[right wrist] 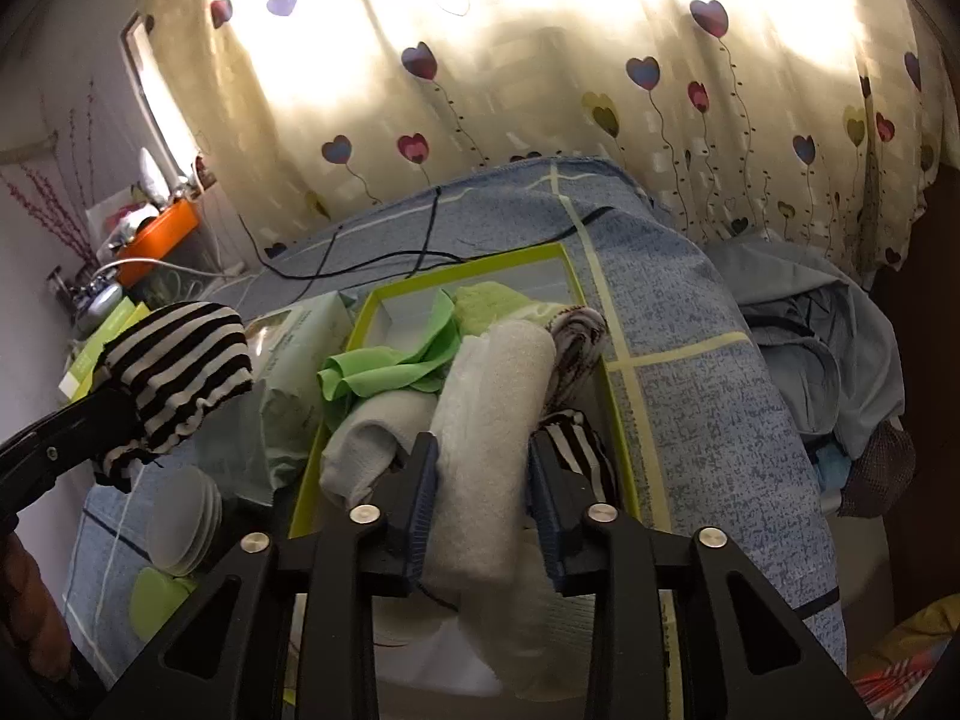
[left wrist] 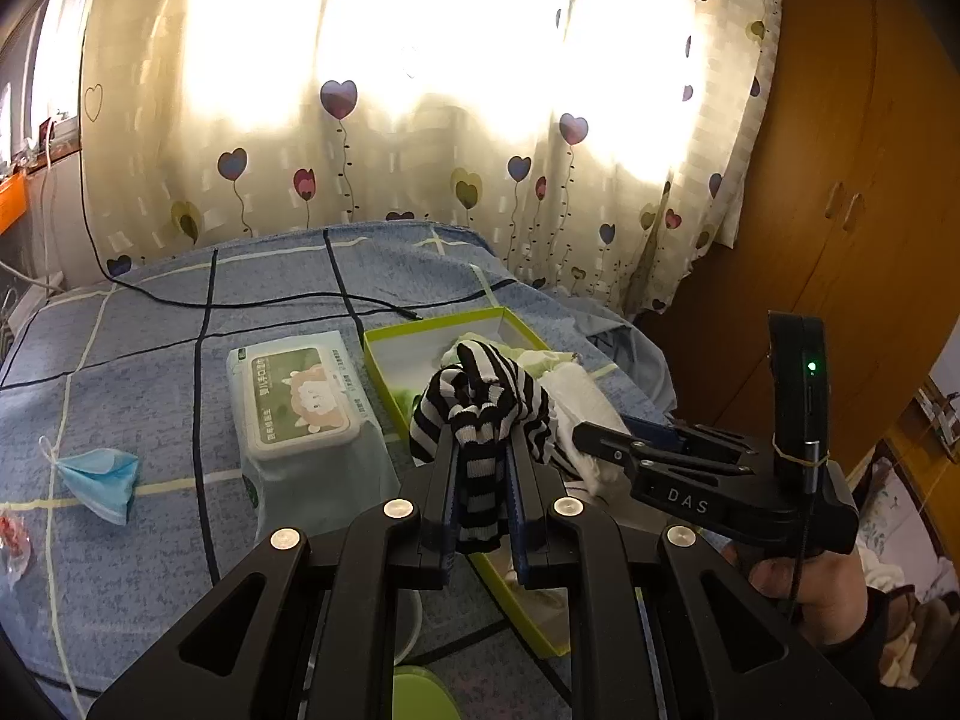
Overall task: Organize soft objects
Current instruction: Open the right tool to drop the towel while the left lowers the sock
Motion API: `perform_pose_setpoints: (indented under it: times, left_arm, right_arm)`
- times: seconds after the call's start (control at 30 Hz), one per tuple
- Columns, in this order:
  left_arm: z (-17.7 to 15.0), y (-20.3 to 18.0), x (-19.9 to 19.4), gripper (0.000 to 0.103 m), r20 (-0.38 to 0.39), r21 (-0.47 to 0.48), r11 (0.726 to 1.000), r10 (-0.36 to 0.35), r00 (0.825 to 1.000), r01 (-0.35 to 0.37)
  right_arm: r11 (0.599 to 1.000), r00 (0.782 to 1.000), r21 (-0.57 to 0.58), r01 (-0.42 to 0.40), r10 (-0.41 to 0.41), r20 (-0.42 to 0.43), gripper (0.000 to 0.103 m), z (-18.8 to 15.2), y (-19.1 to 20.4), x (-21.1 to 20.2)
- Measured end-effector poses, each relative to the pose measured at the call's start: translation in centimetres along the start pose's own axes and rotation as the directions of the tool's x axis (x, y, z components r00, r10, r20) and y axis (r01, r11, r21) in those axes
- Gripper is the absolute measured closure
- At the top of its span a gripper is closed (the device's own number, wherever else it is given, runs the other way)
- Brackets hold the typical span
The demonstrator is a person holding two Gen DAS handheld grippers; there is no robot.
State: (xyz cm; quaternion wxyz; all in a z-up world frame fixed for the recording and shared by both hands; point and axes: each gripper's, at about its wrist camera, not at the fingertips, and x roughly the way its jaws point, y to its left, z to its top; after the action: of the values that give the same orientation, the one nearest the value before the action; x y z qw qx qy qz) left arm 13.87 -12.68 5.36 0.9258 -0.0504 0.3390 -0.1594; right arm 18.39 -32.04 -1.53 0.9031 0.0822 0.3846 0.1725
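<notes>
Between the left gripper's [left wrist: 480,468] clamped fingers hangs a striped sock [left wrist: 480,402], not yet boxed. Just ahead, the green-rimmed box [right wrist: 618,396] holds green cloths [right wrist: 384,372], another striped piece and a white rolled towel [right wrist: 492,396]. The right gripper [right wrist: 483,474] straddles that towel, apparently loosely; packing looks well advanced.

Two wrist views – close, downward, sharing box [left wrist: 384,360]
</notes>
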Motion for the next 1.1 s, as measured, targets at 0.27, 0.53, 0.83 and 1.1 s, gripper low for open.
perform_pose_setpoints:
  times: [0.27,0.53,0.83,1.1]
  left_arm:
    - [0.5,-1.0,1.8,0.089,-0.031,0.013,1.000,-0.008,0.999,0.009]
    - [1.1,-2.1,3.9,0.089,-0.059,0.031,0.999,-0.016,0.998,0.018]
    - [1.1,-2.3,7.0,0.089,-0.135,0.003,0.999,-0.037,0.990,0.038]
    - [0.9,-1.6,7.3,0.056,-0.144,-0.022,0.998,-0.066,0.987,0.063]
  right_arm:
    - [1.000,0.996,0.027,-0.003,0.000,0.091,0.051,0.1,-0.6,-3.0]
    - [0.998,0.993,0.067,0.004,-0.011,0.117,0.051,-0.5,-1.9,-4.2]
    - [1.000,0.995,-0.013,0.022,-0.020,0.100,0.078,-1.8,-0.9,-5.1]
    - [0.996,0.998,-0.073,0.046,-0.043,0.043,0.082,-4.3,0.0,-6.1]
